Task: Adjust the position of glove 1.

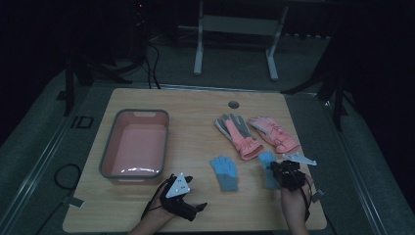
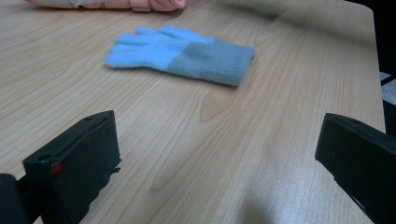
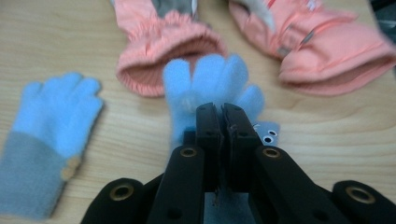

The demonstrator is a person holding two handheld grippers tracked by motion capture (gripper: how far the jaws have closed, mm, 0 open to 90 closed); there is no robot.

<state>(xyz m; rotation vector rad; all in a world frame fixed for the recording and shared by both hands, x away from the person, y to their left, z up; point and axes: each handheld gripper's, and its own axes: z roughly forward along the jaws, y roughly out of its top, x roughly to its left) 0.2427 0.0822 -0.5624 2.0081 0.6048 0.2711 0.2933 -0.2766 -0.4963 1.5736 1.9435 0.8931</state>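
Note:
Two light blue knit gloves with grey cuffs lie on the wooden table. My right gripper [image 1: 281, 169] [image 3: 223, 112] sits over the right blue glove [image 1: 266, 159] [image 3: 210, 79], its jaws shut on the glove's palm, with the fingers sticking out beyond them. The left blue glove [image 1: 225, 171] [image 2: 182, 51] [image 3: 46, 135] lies flat and free. My left gripper [image 1: 195, 193] [image 2: 217, 135] rests near the table's front edge, open wide, pointing at that glove from a short distance.
A pink basin with a grey rim [image 1: 132, 174] stands empty at the left. Two pink winter gloves [image 1: 240, 134] [image 1: 274, 133] [image 3: 163, 42] lie side by side behind the blue ones. A round cable hole [image 1: 234, 104] sits near the far edge.

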